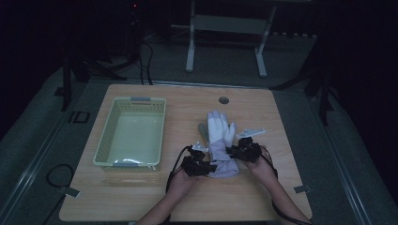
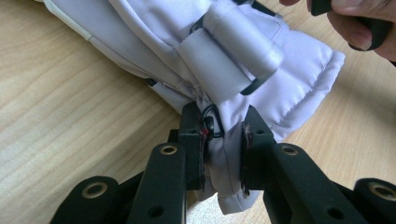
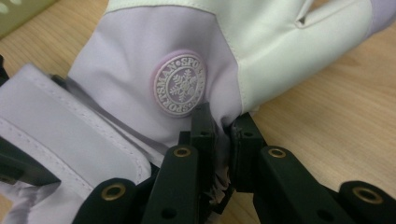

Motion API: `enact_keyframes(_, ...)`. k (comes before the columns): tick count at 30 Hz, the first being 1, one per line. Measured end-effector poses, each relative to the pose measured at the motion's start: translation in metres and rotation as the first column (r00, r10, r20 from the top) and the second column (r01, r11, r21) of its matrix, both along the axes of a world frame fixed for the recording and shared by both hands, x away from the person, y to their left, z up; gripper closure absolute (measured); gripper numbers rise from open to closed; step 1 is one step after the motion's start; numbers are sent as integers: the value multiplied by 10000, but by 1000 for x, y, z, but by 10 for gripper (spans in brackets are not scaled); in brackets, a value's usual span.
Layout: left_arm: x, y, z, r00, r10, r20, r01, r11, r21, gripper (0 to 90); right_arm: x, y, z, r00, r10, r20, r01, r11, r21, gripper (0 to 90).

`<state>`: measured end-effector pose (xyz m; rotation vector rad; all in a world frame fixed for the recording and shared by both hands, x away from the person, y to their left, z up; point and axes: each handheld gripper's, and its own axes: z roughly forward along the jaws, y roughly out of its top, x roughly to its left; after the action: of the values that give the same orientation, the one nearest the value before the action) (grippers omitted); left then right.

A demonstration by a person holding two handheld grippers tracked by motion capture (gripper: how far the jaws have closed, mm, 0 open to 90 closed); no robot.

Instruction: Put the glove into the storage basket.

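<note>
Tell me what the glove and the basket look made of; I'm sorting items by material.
The glove looks like padded woven synthetic fabric, lilac and white, matt with stitched seams and a rubbery round badge. The basket looks like moulded plastic, pale green, with perforated walls. Both judged by look alone.

A pale green basket (image 1: 132,132) with little holes in its sides sits on the left part of the wooden table (image 1: 263,197). A small round hole (image 1: 224,100) is near the table's far edge. Behind the table stands a grey metal frame (image 1: 225,28) on the dark floor
</note>
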<state>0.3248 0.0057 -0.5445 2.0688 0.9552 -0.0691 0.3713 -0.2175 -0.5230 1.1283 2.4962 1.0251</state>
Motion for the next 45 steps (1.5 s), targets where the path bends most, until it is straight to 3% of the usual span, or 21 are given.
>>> enact_keyframes(9, 4, 10, 25, 9988, -319, 374, 313, 9994, 175, 755, -1, 10, 24, 9991, -54, 431, 59, 9999, -120, 829)
enact_keyframes(23, 11, 32, 61, 9928, -676, 989, 631, 9969, 475, 754, 1, 29, 59, 9962, -142, 865, 131, 9998, 130, 829)
enact_keyframes(29, 14, 44, 82, 9899, -802, 1170, 711, 9943, 798, 755, 3, 39, 73, 9944, -172, 1040, 138, 9994, 328, 829)
enact_keyframes(38, 16, 73, 110, 9858, -632, 1558, 460, 9927, 1119, 754, 8, 68, 98, 9906, -56, 1363, -25, 9982, 593, 830)
enact_keyframes(45, 16, 99, 119, 9861, -443, 1601, 245, 9921, 1231, 755, 15, 97, 107, 9907, 155, 1355, -246, 9976, 651, 829)
